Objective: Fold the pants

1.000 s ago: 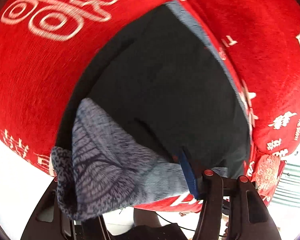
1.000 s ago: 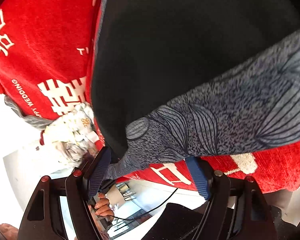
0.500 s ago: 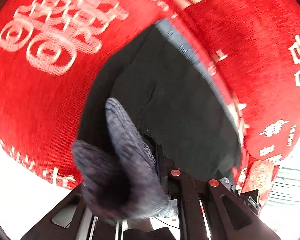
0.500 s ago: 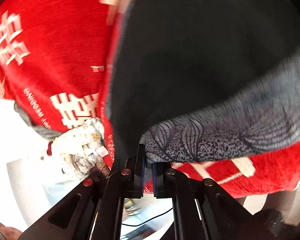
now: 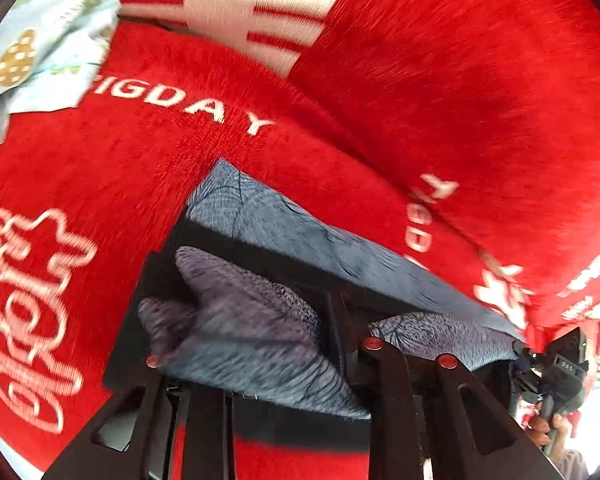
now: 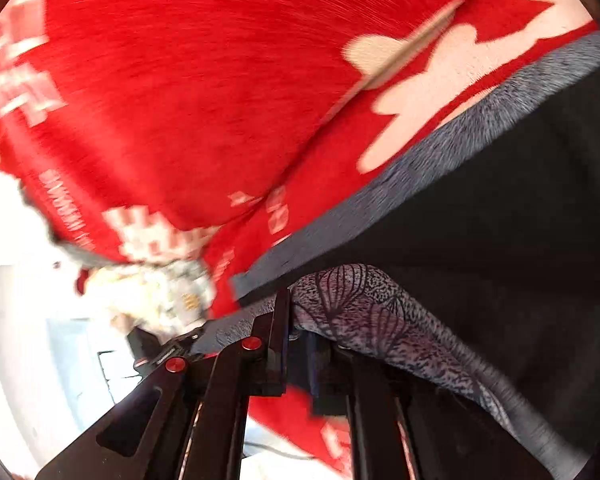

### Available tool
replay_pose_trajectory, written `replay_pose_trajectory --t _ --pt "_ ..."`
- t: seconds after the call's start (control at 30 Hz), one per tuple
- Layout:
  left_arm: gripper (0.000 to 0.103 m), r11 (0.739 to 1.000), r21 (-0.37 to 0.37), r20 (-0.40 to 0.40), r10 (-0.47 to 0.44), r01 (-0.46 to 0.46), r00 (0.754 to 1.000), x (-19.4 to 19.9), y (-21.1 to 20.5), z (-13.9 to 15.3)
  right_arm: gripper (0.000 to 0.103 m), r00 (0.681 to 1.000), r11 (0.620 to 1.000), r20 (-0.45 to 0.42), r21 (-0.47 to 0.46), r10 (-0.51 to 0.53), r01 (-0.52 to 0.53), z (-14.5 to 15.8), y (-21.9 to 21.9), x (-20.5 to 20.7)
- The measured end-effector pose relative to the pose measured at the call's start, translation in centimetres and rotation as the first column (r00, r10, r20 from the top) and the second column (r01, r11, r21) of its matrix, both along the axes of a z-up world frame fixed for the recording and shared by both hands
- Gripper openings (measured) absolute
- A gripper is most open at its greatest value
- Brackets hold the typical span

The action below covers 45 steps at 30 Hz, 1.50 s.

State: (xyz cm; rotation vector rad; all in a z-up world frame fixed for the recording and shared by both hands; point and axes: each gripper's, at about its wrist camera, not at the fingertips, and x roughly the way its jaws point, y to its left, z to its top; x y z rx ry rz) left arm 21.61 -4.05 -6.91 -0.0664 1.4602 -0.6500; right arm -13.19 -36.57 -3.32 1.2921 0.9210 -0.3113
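Observation:
Black pants point(image 5: 260, 264) with a grey leaf-patterned band lie on a red blanket. In the left wrist view my left gripper point(image 5: 284, 344) is shut on a bunched fold of the patterned band point(image 5: 252, 328), held just above the black cloth and close to the far patterned edge point(image 5: 300, 232). In the right wrist view the right gripper point(image 6: 304, 336) pinches the same band point(image 6: 360, 304); its jaws are opening slightly with the cloth still between them. The black pants point(image 6: 500, 240) fill the right side, with the far patterned edge point(image 6: 420, 160) beyond. The picture is blurred by motion.
The red blanket point(image 5: 460, 80) with white lettering covers the whole surface and rises into a fold beyond the pants point(image 6: 180, 80). A pale printed cloth point(image 5: 40, 40) lies at the far left. Crumpled pale cloth point(image 6: 160, 292) sits at the blanket's edge, with white floor point(image 6: 20, 320) below.
Both grippers stood open around the patterned band, then shut on it. They have carried it across the black pants toward the far patterned edge, doubling the cloth over.

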Motion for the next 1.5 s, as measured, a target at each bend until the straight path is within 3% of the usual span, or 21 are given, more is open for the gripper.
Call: replay_pose_trajectory --t 0.1,0.17,0.2,0.27,0.33,0.47,0.53,0.6,0.67,0.7,0.77,0.83,0.9,0.97,1.1,1.23,1.43,1.5 --pt "0.026 0.999 0.032 -0.021 0.028 -0.027 0.999 0.8 -0.7 -1.2 0.019 0.992 1.000 -0.126 0.000 -0.017 0.017 -4.3 -1.8 1.6" --pt "0.026 1.000 0.015 -0.034 0.021 -0.021 0.999 1.0 -0.1 0.1 0.021 0.992 1.000 -0.127 0.003 -0.020 0.021 -5.2 -1.9 1.9" --pt "0.026 1.000 0.005 -0.030 0.013 -0.013 0.999 0.8 0.6 0.9 0.035 0.991 1.000 -0.130 -0.008 -0.013 0.013 -4.7 -1.7 2.1" --pt "0.043 1.000 0.023 0.006 -0.016 0.016 1.000 0.5 1.7 2.8 0.061 0.993 0.999 -0.115 -0.013 0.030 -0.031 -3.6 -1.0 2.4" --pt "0.059 0.998 0.065 0.084 -0.022 0.017 0.996 0.1 3.0 4.8 0.062 0.988 0.994 -0.124 -0.046 0.093 -0.100 -1.6 0.2 3.0" --pt "0.061 0.996 0.087 0.133 -0.006 -0.006 0.991 0.2 5.1 5.9 0.059 0.971 0.965 -0.066 -0.117 0.230 -0.237 1.8 4.0 4.5" --pt "0.061 0.990 0.139 0.143 -0.049 0.029 0.989 -0.5 4.6 4.8 0.059 0.955 0.948 -0.056 -0.116 0.291 -0.296 1.5 6.0 5.8" --pt "0.061 0.982 0.179 0.122 -0.076 0.053 0.990 -1.5 3.7 2.5 0.056 0.934 0.930 -0.100 -0.099 0.344 -0.353 -0.6 7.3 7.5" --pt "0.060 0.968 0.246 0.105 -0.083 0.055 0.991 -2.5 2.8 -0.1 0.054 0.922 0.927 -0.163 -0.080 0.350 -0.366 -3.5 7.7 9.2" --pt "0.060 0.959 0.278 0.104 -0.082 0.050 0.991 -3.0 2.5 -1.0 0.047 0.923 0.930 -0.186 -0.085 0.338 -0.357 -4.3 7.5 9.6" --pt "0.060 0.947 0.316 0.169 -0.120 0.062 0.978 -4.4 1.9 -0.5 0.038 0.941 0.946 -0.200 -0.126 0.271 -0.299 -4.8 6.3 9.8" --pt "0.060 0.951 0.287 0.175 -0.173 0.118 0.969 -5.7 1.6 0.8 0.040 0.962 0.961 -0.179 -0.147 0.208 -0.235 -3.0 5.7 9.2" --pt "0.060 0.952 0.249 0.159 -0.224 0.181 0.961 -7.0 1.2 2.4 0.054 0.968 0.960 -0.139 -0.163 0.208 -0.230 -0.9 4.9 7.2" --pt "0.060 0.942 0.214 0.162 -0.297 0.260 0.941 -8.9 0.3 4.3 0.063 0.972 0.959 -0.129 -0.182 0.195 -0.216 1.6 4.7 3.9" --pt "0.061 0.894 0.099 0.103 -0.446 0.437 0.889 -13.8 -3.7 6.1 0.063 0.989 0.984 -0.139 -0.162 0.051 -0.074 4.4 4.4 -5.0" --pt "0.061 0.792 0.021 0.046 -0.610 0.610 0.791 -21.9 -10.9 5.8 0.063 0.976 0.981 -0.164 -0.154 -0.141 0.116 5.4 5.5 -15.8" --pt "0.061 0.638 -0.067 -0.041 -0.770 0.767 0.637 -33.1 -17.9 4.2 0.063 0.893 0.924 -0.241 -0.148 -0.379 0.353 3.9 8.7 -29.3" --pt "0.061 0.607 -0.069 -0.066 -0.795 0.792 0.604 -35.5 -19.6 3.3 0.063 0.862 0.897 -0.249 -0.152 -0.442 0.416 3.3 9.4 -32.8"
